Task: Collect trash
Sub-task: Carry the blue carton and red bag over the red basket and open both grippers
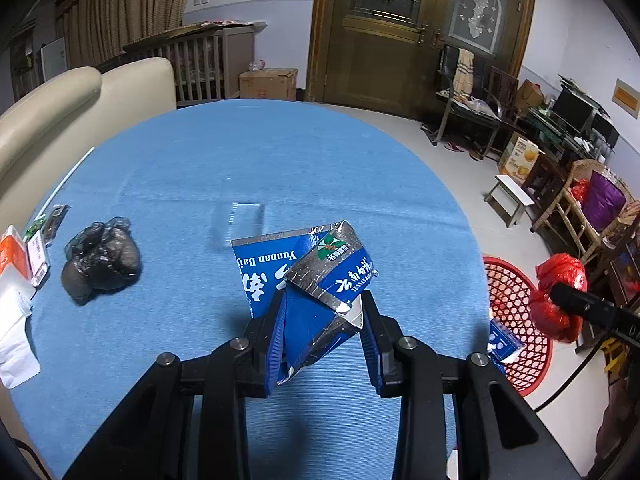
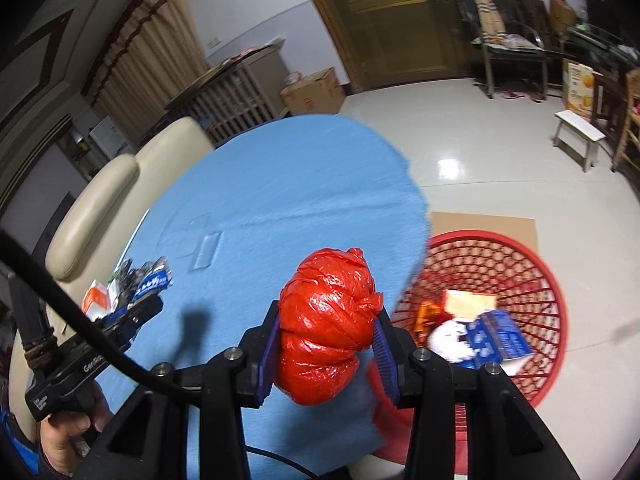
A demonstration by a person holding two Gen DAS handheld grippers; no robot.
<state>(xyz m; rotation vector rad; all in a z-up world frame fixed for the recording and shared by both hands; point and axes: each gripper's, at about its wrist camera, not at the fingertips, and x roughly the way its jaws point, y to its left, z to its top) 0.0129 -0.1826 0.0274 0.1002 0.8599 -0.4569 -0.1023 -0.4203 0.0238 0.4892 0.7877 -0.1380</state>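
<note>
My left gripper [image 1: 324, 312] is shut on a crumpled blue and silver carton [image 1: 308, 280], held above the blue table [image 1: 240, 160]. In the right wrist view, my right gripper [image 2: 328, 340] is shut on a knotted red plastic bag [image 2: 326, 320], at the table's right edge beside the red mesh basket [image 2: 520, 264] on the floor. The left wrist view shows that red bag [image 1: 558, 296] over the red mesh basket [image 1: 516, 312]. The basket holds a blue box [image 2: 498, 338], a white wad and other scraps. A black plastic bag [image 1: 100, 266] lies on the table at the left.
White tissue and small packets [image 1: 24, 264] lie at the table's left edge, next to a beige sofa [image 1: 60, 112]. A flat clear plastic piece [image 1: 240, 222] rests mid-table. Cardboard [image 2: 484, 224] lies under the basket. A white stool [image 2: 580, 132], chairs and boxes stand farther off on the floor.
</note>
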